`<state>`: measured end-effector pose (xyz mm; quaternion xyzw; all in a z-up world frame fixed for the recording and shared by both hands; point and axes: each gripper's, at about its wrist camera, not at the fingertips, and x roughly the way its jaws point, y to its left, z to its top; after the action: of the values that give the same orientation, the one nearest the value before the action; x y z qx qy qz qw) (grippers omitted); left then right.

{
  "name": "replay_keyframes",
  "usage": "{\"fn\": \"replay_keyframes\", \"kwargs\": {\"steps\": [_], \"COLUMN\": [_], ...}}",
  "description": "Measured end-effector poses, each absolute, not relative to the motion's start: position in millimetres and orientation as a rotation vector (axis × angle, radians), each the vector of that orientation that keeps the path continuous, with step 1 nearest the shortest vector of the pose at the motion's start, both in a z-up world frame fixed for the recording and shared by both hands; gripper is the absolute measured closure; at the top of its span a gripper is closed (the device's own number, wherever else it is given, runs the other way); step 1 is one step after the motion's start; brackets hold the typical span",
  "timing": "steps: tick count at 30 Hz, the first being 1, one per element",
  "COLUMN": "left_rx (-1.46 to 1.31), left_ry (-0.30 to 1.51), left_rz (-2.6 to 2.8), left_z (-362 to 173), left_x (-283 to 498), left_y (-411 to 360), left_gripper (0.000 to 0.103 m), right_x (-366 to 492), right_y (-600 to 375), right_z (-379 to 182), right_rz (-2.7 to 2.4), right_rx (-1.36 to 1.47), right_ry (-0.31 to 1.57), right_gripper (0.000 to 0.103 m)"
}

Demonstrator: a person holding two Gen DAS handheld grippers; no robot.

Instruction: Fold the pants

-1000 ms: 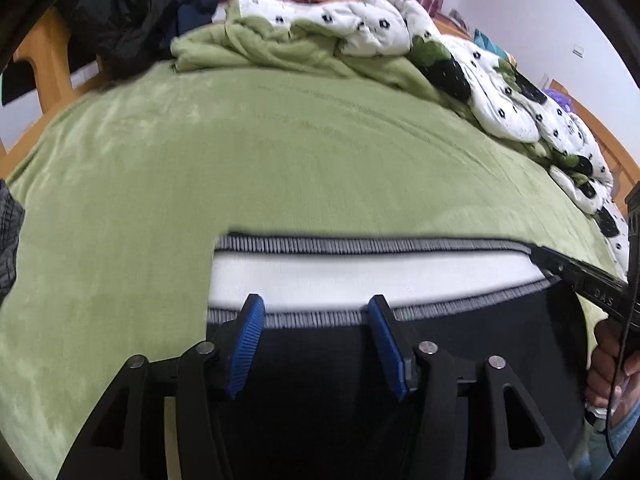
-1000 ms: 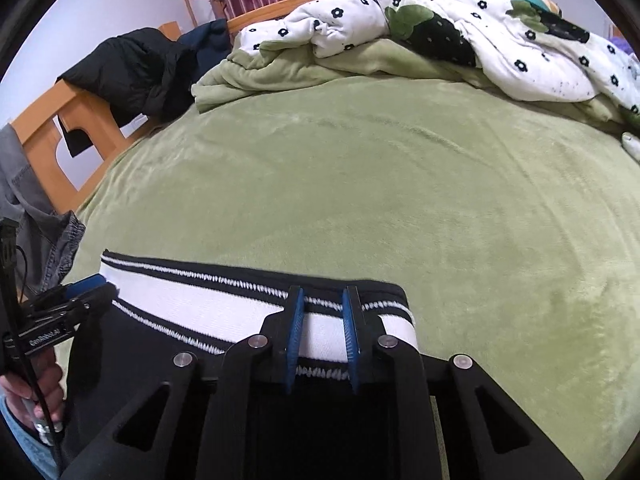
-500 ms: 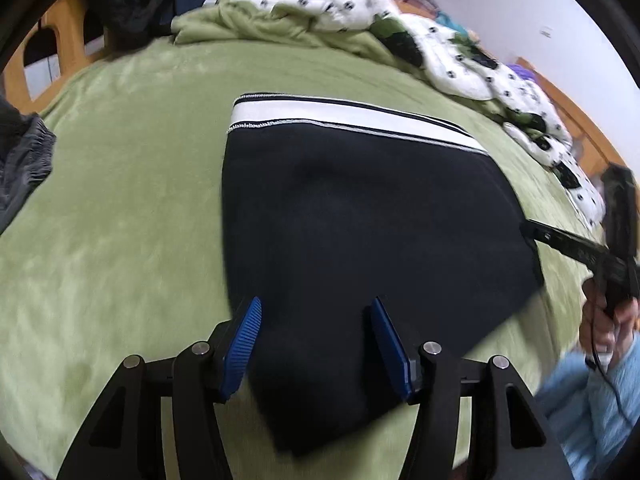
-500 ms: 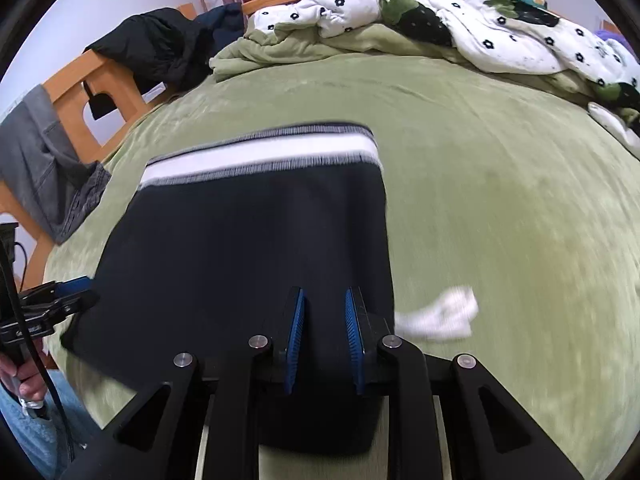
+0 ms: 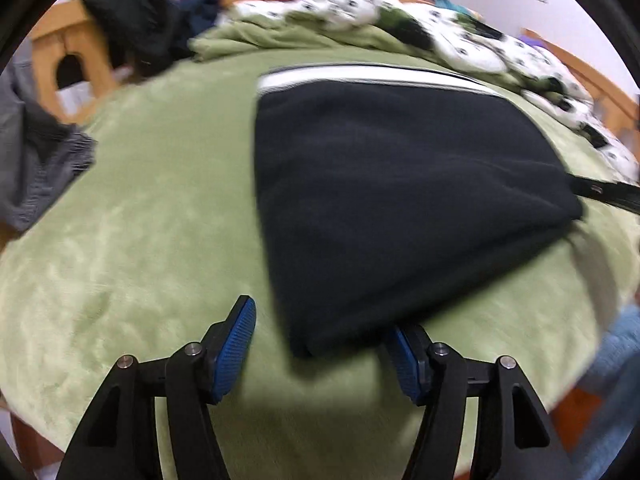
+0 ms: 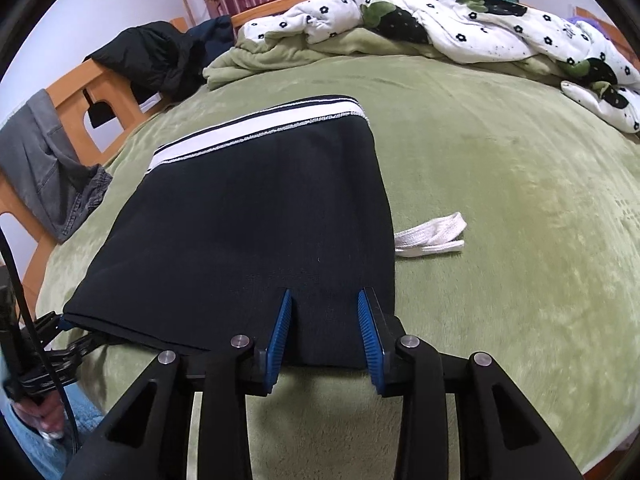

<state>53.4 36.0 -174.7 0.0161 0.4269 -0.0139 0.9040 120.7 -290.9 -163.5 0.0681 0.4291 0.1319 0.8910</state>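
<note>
Pants (image 6: 256,216) folded, flat on green bed (image 6: 500,184); white waistband (image 6: 256,130) at far end, fold edge near. Left tongs (image 5: 320,354) wide apart, just off near corner of pants, gripping nothing. Right tongs (image 6: 326,338) apart, at near edge, pads over fabric, not clamped. White drawstring (image 6: 432,236) on bed just right of pants. Floral quilt (image 6: 440,20) bunched at headboard. Left view blurred.
</note>
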Motion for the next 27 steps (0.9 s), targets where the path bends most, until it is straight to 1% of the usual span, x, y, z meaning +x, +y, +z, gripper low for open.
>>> {"fn": "replay_keyframes", "kwargs": {"steps": [1, 3, 6, 9, 12, 13, 15, 17, 22, 26, 27], "left_rx": [0.014, -0.030, -0.061, -0.123, -0.127, -0.099, -0.055, -0.051, -0.229, -0.294, -0.294], "left_ry": [0.848, 0.814, 0.865, 0.915, 0.913, 0.888, 0.837, 0.813, 0.803, 0.720, 0.704], "left_rz": [-0.025, -0.027, -0.058, -0.106, -0.232, -0.255, -0.273, -0.279, -0.346, -0.388, -0.365], "left_z": [-171.1, -163.1, -169.8, -173.2, -159.7, -152.0, -140.0, -133.0, -121.4, -105.1, -103.3], "left_x": [53.2, 52.2, 57.3, 50.1, 30.2, 22.1, 11.4, 8.1, 12.9, 5.1, 8.9], "left_y": [39.0, 48.0, 55.2, 61.4, 56.4, 53.9, 48.3, 46.3, 67.3, 77.2, 75.3], "left_gripper": [0.067, 0.067, 0.067, 0.065, 0.063, 0.058, 0.054, 0.054, 0.054, 0.054, 0.051], "right_x": [120.9, 120.8, 118.0, 116.8, 117.9, 118.9, 121.8, 123.8, 123.8, 121.8, 121.4], "right_y": [-291.3, -292.8, -291.7, -288.4, -289.0, -289.5, -288.7, -288.1, -286.1, -283.6, -283.3], "right_z": [-163.3, -162.8, -164.1, -164.0, -159.1, -158.1, -156.1, -155.5, -155.9, -159.3, -160.1], "right_rz": [0.267, 0.261, 0.252, 0.236, 0.237, 0.238, 0.231, 0.223, 0.210, 0.210, 0.210], "right_rx": [0.152, 0.180, 0.177, 0.155, 0.150, 0.151, 0.149, 0.144, 0.128, 0.111, 0.111], "right_ry": [0.892, 0.898, 0.901, 0.900, 0.892, 0.889, 0.890, 0.888, 0.876, 0.874, 0.874], "right_gripper": [0.068, 0.068, 0.068, 0.068, 0.068, 0.068, 0.068, 0.068, 0.068, 0.066, 0.065]}}
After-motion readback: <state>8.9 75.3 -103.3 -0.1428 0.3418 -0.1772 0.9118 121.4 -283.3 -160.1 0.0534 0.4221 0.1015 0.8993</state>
